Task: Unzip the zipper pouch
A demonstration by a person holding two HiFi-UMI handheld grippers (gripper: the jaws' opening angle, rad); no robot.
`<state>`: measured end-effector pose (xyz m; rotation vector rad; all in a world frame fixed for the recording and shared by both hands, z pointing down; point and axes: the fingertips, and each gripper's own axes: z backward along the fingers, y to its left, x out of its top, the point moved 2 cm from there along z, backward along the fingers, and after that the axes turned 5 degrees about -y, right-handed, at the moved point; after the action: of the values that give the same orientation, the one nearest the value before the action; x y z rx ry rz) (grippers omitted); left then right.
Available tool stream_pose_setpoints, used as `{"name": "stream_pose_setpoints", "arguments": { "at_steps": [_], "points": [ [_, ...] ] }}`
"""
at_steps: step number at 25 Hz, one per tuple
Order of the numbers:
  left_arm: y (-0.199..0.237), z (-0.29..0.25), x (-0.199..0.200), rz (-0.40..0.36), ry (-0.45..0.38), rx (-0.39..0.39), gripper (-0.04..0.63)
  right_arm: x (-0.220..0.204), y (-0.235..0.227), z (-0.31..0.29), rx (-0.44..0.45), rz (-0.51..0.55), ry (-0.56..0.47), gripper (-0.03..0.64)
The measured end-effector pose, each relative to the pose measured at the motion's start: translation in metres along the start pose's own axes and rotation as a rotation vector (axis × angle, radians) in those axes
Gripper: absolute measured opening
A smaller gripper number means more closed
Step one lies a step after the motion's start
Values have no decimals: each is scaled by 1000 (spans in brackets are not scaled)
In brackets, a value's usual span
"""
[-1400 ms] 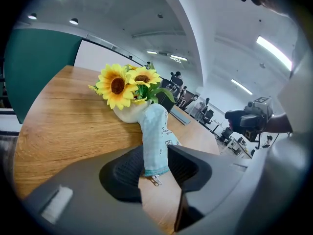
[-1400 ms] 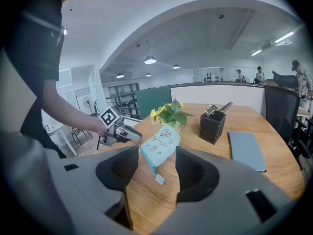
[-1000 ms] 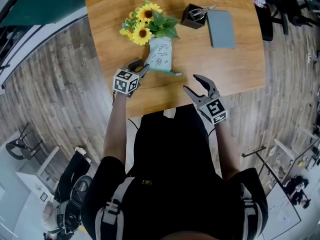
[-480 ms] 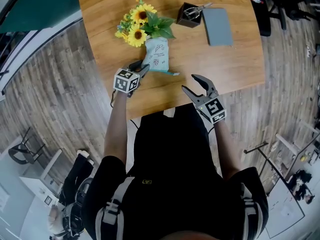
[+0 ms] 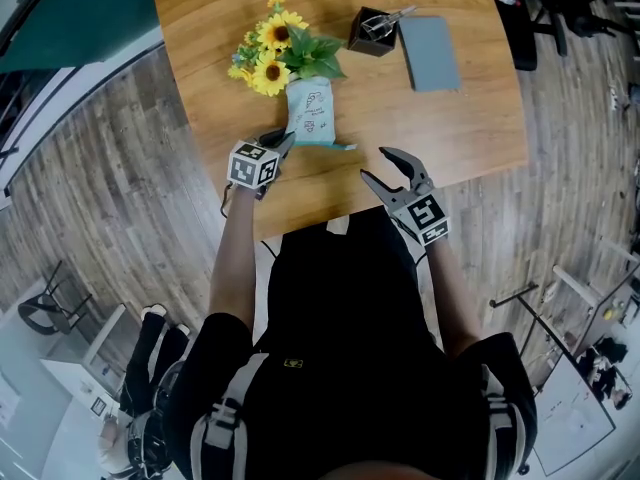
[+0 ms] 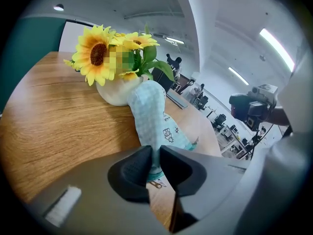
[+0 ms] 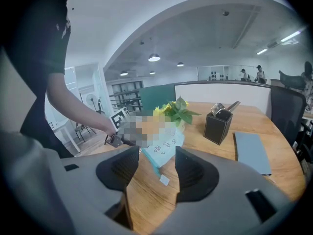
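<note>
- Our left gripper (image 6: 156, 154) has its jaws nipped on the near end of the zipper pouch (image 6: 149, 109). They have just been closing, and the pale teal fabric is pinched flat between the dark pads.
- Our right gripper (image 7: 156, 153) holds its jaws wide apart with nothing between them. It is poised over the near edge of the desk (image 5: 470, 128), to the right of the pouch and clear of it.
- The pouch, printed with small drawings, lies on the wooden desk. It runs from the left jaws away toward the sunflowers (image 5: 268, 50), and its far end meets the white pot (image 6: 113, 93) that holds them.
- A thin teal strap (image 5: 343, 147) trails off the pouch's near corner toward the right gripper and ends in a small white tag (image 7: 164, 180).
- Farther back on the desk stands a black holder (image 5: 370, 32) with a metal tool in it. Just beside it lies a flat grey-blue pad (image 5: 428, 53).
</note>
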<state>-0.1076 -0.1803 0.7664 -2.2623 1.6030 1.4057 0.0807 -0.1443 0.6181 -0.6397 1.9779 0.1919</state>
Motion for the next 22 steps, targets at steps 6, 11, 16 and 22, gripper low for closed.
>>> {"name": "stream_pose_setpoints", "arguments": {
  "at_steps": [6, 11, 16, 22],
  "points": [
    [-7, 6, 1, 29, -29, -1, 21, 4, 2, 4, -10, 11, -12, 235],
    [-14, 13, 4, 80, -63, -18, 14, 9, 7, 8, -16, 22, -27, 233],
    [-27, 21, 9, 120, -103, -49, 11, 14, 13, 13, -25, 31, -49, 232],
    [-41, 33, 20, 193, -175, -90, 11, 17, 22, 16, -35, 38, -75, 227]
  ]
}}
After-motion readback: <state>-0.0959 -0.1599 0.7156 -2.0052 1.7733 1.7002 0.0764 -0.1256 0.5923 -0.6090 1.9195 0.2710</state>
